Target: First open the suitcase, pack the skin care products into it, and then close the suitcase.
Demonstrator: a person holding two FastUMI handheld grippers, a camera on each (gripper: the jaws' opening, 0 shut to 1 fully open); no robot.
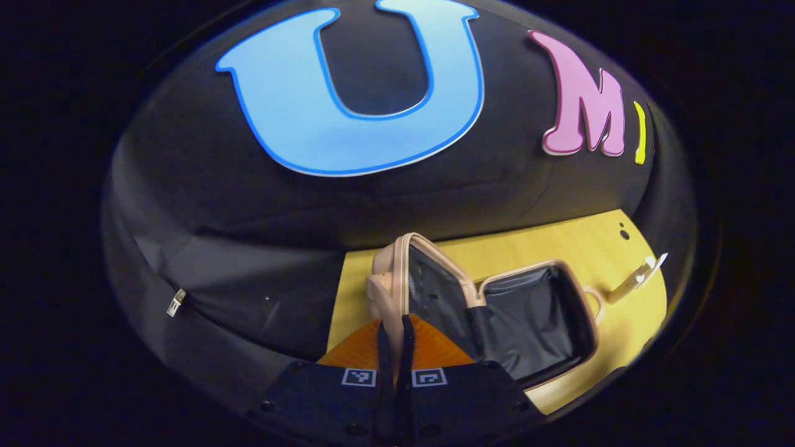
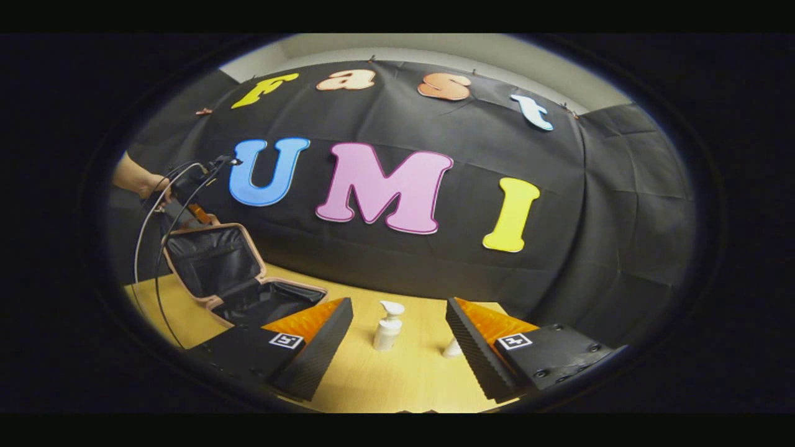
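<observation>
Yellow worktop (image 2: 404, 379) is carrying the open suitcase (image 2: 239, 282); the left gripper (image 1: 392, 335) is pinching its raised lid (image 1: 397, 279), while the right gripper (image 2: 397, 347) is gaping, empty, before a pump bottle (image 2: 388, 326).

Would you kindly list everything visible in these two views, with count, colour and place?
suitcase: one, pink shell, black lining, open on the table's left, lid upright.
pump bottle: one, white, standing on the table ahead of the right tongs.
small white item: one, beside the right tongs' finger; kind unclear.
table: one, light wood.
hand: one, above the suitcase lid, holding the left tongs.
left tongs: fingers close together at the lid's edge.
right tongs: open, toward the bottle.
</observation>
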